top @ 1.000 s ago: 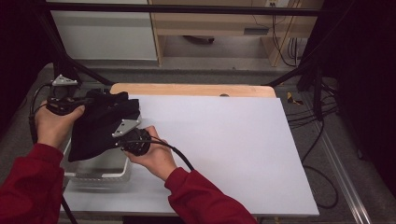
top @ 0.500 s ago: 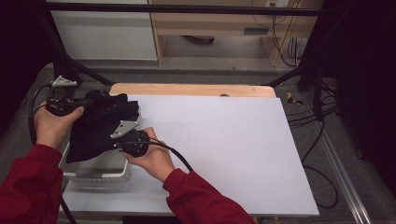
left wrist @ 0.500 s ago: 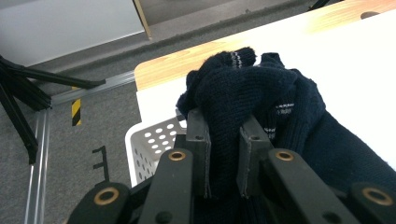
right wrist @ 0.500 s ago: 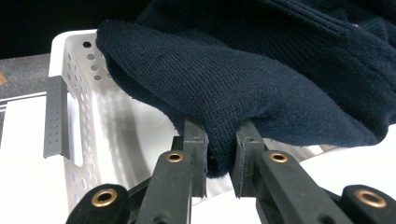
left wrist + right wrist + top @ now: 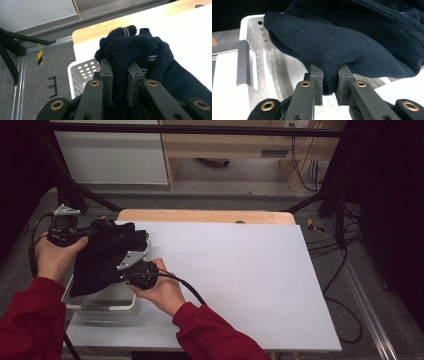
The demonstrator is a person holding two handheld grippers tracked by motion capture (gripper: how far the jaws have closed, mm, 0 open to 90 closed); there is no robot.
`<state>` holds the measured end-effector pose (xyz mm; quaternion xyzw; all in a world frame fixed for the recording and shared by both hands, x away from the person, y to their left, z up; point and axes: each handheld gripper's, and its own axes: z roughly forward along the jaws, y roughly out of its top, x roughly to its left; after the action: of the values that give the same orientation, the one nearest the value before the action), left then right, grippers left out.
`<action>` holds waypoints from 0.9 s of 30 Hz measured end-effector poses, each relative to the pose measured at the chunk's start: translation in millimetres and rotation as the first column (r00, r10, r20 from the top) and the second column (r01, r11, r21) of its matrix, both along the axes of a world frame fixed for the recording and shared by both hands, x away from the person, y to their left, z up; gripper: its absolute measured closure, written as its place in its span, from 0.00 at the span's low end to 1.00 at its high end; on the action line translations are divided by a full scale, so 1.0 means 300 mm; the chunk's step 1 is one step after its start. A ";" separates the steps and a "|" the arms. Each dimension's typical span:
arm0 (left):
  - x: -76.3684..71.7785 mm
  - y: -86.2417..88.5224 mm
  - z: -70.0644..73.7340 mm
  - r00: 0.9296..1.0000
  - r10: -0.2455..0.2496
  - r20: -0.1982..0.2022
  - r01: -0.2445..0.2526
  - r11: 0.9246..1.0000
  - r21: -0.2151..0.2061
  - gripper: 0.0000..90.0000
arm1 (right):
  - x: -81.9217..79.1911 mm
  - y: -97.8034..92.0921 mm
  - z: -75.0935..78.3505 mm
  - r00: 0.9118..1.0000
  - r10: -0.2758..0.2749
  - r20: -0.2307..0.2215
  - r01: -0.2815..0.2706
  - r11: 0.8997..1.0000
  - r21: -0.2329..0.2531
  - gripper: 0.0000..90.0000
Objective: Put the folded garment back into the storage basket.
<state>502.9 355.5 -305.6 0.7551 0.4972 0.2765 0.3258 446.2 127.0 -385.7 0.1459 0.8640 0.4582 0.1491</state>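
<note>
Both grippers clenched on one dark knit garment (image 5: 102,262), which hangs between them over the white basket (image 5: 107,306) at the table's (image 5: 240,270) near-left corner. Left gripper (image 5: 120,75) pinches a bunched fold near the top edge; a thin pale stripe shows in the knit there. Right gripper (image 5: 329,82) bites a lower fold, jaws closed on thick cloth, basket wall with holes just behind. In the high view the left gripper (image 5: 92,232) sits at the garment's far-left end, the right gripper (image 5: 131,269) at its near-right side, so the cloth is spread between two grip points, not balled up. Probably held this way to lift it out of the basket, or to lower it in; can't tell which. Bottom hem seems to drape into the basket. Rest of the white table is bare.
</note>
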 end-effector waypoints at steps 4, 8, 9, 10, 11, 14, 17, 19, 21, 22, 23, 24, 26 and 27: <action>0.000 -0.001 -0.002 1.000 0.000 -0.003 0.000 1.000 0.001 0.87 | -0.002 0.003 -0.003 1.000 -0.002 -0.003 0.002 1.000 0.001 0.87; 0.005 -0.008 -0.013 1.000 0.003 -0.014 -0.003 1.000 0.016 0.87 | -0.002 0.004 -0.006 1.000 -0.004 -0.009 0.004 1.000 -0.001 0.87; 0.006 -0.009 -0.015 1.000 0.004 -0.014 -0.004 1.000 0.017 0.87 | -0.001 0.005 -0.008 1.000 -0.005 -0.009 0.005 1.000 -0.002 0.87; 0.006 -0.009 -0.015 1.000 0.004 -0.014 -0.004 1.000 0.017 0.87 | -0.001 0.005 -0.008 1.000 -0.005 -0.009 0.005 1.000 -0.002 0.87; 0.007 -0.009 -0.017 1.000 0.005 -0.015 -0.005 1.000 0.017 0.87 | -0.002 0.006 -0.010 1.000 -0.004 -0.005 0.004 1.000 -0.004 0.87; 0.011 -0.005 -0.025 1.000 0.007 -0.022 -0.007 1.000 0.017 0.87 | -0.002 0.007 -0.016 1.000 -0.005 -0.010 0.005 1.000 -0.008 0.87; 0.009 0.004 -0.025 1.000 0.015 -0.022 -0.014 1.000 0.014 0.87 | 0.000 0.014 -0.018 1.000 -0.007 -0.016 0.007 1.000 -0.004 0.87; 0.007 0.011 -0.025 1.000 0.019 -0.022 -0.019 1.000 0.015 0.87 | 0.001 0.021 -0.019 1.000 -0.006 -0.022 0.006 1.000 0.002 0.87; 0.006 0.015 -0.025 1.000 0.022 -0.022 -0.021 1.000 0.017 0.87 | 0.002 0.025 -0.020 1.000 -0.007 -0.029 0.007 1.000 0.006 0.87; 0.006 0.018 -0.027 0.999 0.025 -0.023 -0.024 1.000 0.018 0.87 | 0.004 0.033 -0.021 1.000 -0.004 -0.027 0.005 1.000 0.004 0.87; 0.005 0.022 -0.028 0.999 0.027 -0.024 -0.027 1.000 0.016 0.87 | 0.004 0.033 -0.021 1.000 -0.004 -0.027 0.005 1.000 0.004 0.87; 0.004 0.024 -0.030 0.999 0.029 -0.025 -0.029 0.999 0.016 0.87 | 0.005 0.039 -0.022 1.000 -0.006 -0.029 0.006 1.000 0.004 0.87; 0.005 0.027 -0.033 0.999 0.033 -0.030 -0.032 0.999 0.023 0.87 | 0.010 0.043 -0.025 1.000 -0.004 -0.029 0.004 1.000 0.002 0.87; 0.005 0.027 -0.033 0.999 0.033 -0.030 -0.032 0.999 0.023 0.87 | 0.010 0.043 -0.025 1.000 -0.004 -0.029 0.004 1.000 0.002 0.87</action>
<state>504.3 363.7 -315.4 0.7546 0.5112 0.2758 0.3052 449.3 139.8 -393.1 0.1545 0.8653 0.4568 0.1372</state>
